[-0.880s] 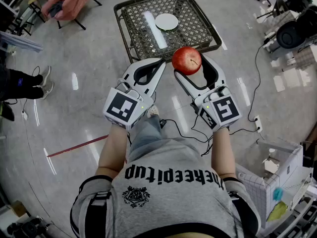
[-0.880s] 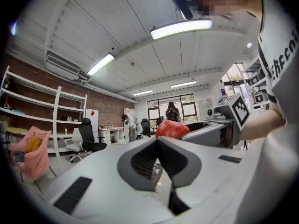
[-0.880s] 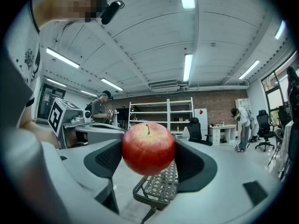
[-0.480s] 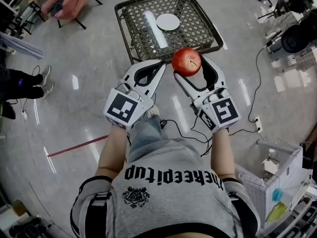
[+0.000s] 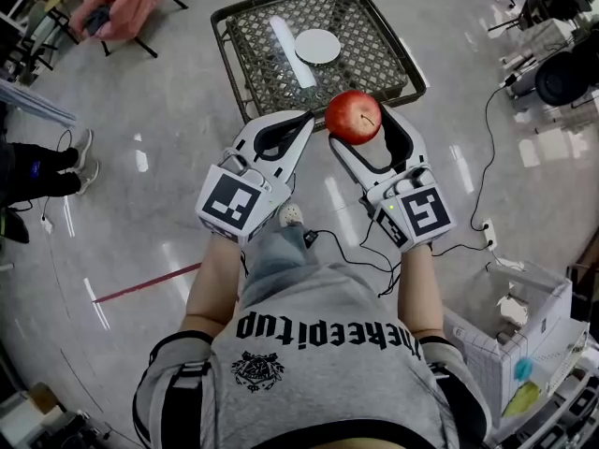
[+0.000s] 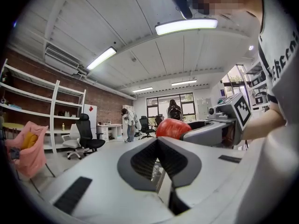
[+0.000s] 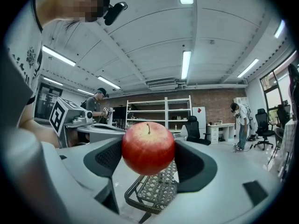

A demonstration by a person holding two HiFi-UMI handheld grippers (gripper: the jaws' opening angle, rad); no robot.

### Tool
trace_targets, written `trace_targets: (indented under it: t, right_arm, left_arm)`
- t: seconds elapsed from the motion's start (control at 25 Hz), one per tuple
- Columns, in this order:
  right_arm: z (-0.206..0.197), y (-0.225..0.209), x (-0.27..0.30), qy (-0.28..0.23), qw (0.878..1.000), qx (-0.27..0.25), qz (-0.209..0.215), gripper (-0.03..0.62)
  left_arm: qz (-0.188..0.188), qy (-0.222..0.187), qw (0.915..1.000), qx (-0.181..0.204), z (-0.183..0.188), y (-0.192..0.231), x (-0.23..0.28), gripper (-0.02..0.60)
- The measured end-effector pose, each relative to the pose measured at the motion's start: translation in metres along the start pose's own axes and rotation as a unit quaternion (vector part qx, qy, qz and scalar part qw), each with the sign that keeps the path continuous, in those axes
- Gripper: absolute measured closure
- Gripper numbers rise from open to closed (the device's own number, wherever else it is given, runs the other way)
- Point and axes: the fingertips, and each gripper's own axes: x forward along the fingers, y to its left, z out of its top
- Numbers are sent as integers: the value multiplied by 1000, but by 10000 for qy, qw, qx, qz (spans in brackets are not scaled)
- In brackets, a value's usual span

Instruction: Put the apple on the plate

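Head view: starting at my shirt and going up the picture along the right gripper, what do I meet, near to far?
Grey shirt → right gripper → apple, held in its jaws → wire table → white plate.

Head view: high above, facing steeply down past the person's shirt (image 5: 318, 344) to the floor (image 5: 140, 110), mid-distance, table (image 5: 226, 50) at 12 o'clock. Left gripper view: rides the left gripper (image 5: 307, 118), faces level along its jaws, very close, right gripper (image 5: 360, 123) at 3 o'clock. Right gripper view: same setup, level, apple (image 5: 354, 116) close at centre, left gripper at 9 o'clock. All three share the apple. Head and right gripper views share the table. Both gripper views share the shelves (image 7: 161, 111).
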Motion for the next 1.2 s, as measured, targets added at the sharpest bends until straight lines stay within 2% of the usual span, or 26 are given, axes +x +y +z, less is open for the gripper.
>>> trace_targets:
  t: [0.24,0.6,0.8,1.2]
  right_arm:
    - [-5,-19,25,90,9998,-172,25,217]
    - [-6,-33,64,138,9997,-27,-189,218]
    - [-7,-40,69,195,9994,-30,-286,218]
    - [-7,-67,87,173,9998,49,-126,218]
  left_arm:
    - [-58,-46,10000,-34,-5,24,22,560]
    - [-289,-54,9996,-33,-13,64,36,560]
    - [-380,-73,9992,-111,-14,71,46,560]
    - [-207,-32,9997,-159,-17,86,70,560]
